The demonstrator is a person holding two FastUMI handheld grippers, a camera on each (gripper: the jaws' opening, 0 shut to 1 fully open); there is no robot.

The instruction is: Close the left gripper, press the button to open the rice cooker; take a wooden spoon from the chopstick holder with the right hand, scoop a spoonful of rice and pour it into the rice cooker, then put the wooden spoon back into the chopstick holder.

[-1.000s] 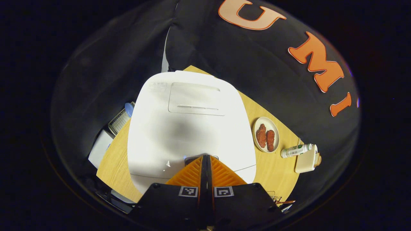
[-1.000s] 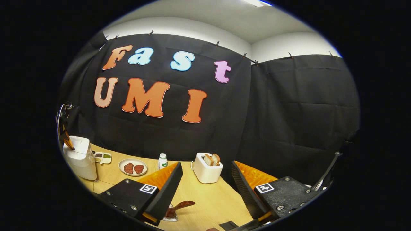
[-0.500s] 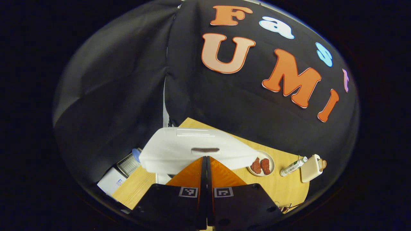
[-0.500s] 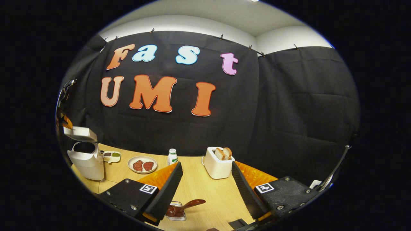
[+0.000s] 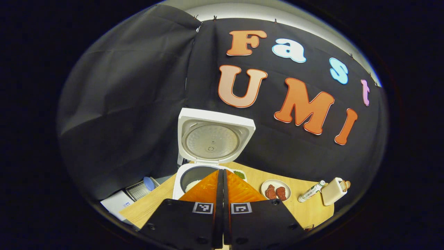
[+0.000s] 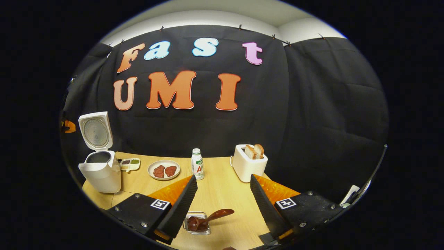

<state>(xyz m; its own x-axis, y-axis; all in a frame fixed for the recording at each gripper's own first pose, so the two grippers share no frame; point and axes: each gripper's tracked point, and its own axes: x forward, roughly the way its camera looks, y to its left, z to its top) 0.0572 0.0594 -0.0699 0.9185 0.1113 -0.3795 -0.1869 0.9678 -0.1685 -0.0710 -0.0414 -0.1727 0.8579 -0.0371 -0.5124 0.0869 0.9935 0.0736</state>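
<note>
A: Biggest thing first. Where does the rice cooker point(image 6: 100, 163) stand?

B: At the table's point(image 6: 222, 194) left end, toward the back edge in the right gripper view. Its lid point(image 5: 213, 138) stands upright, and the inner pot point(image 5: 194, 175) shows a little white inside.

A: So the button press looks done?

B: I'd judge so. The left gripper point(image 5: 222, 180) has its fingers pressed together with nothing between them, just in front of the cooker.

A: And the right gripper point(image 6: 222, 198)?

B: Jaws spread wide, empty, above the table's front edge. The wooden spoon point(image 6: 210, 219) lies below, bowl end in a small clear container point(image 6: 197, 224), handle out to the right; whether that is the chopstick holder, I can't tell.

A: How should it be taken?

B: Come down over the handle, clear of the container's rim, and close across the narrow part so the bowl stays level for scooping.

A: Counts?

B: One cooker, one toaster point(image 6: 249, 166) with two bread slices, one plate point(image 6: 163, 169) with two reddish pieces, one small bottle point(image 6: 197, 164), one two-compartment condiment dish point(image 6: 129, 164), one spoon.
</note>
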